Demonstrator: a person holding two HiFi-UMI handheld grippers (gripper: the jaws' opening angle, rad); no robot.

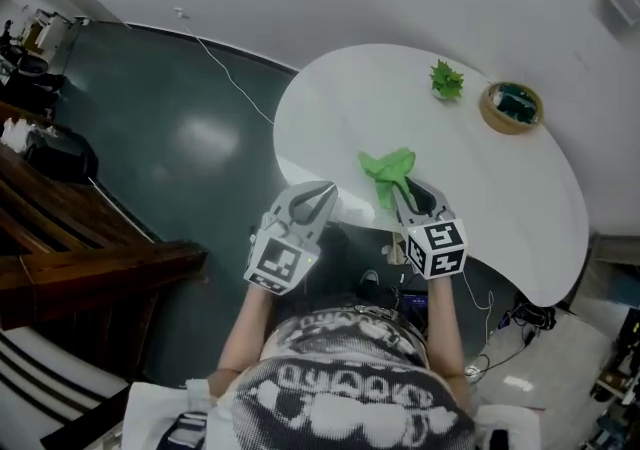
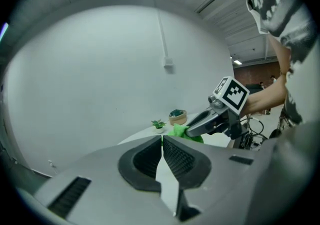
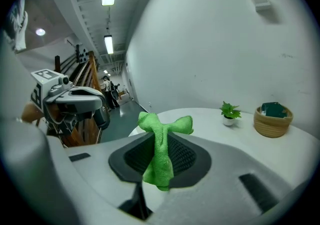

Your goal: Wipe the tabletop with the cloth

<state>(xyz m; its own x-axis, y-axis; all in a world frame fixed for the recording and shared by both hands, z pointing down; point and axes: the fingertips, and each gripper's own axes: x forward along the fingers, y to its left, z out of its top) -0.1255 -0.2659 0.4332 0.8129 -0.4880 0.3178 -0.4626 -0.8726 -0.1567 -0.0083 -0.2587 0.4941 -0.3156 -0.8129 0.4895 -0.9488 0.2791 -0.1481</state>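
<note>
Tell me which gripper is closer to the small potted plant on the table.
Right. The right gripper, clamped on the green cloth, is over the table at its near edge, short of the potted plant; the left gripper, shut and empty, hangs farther left.

Green cloth: bunched, twisted, pinched between jaws of right gripper, two ends flaring above. Held at 6 o'clock edge of round white tabletop.

Readable text, brands, numbers: none | left gripper, cube face: black-and-white square marker, no letters or digits | right gripper, cube face: same kind of marker, different pattern | shirt, near edge: large pale print, not legible as words
</note>
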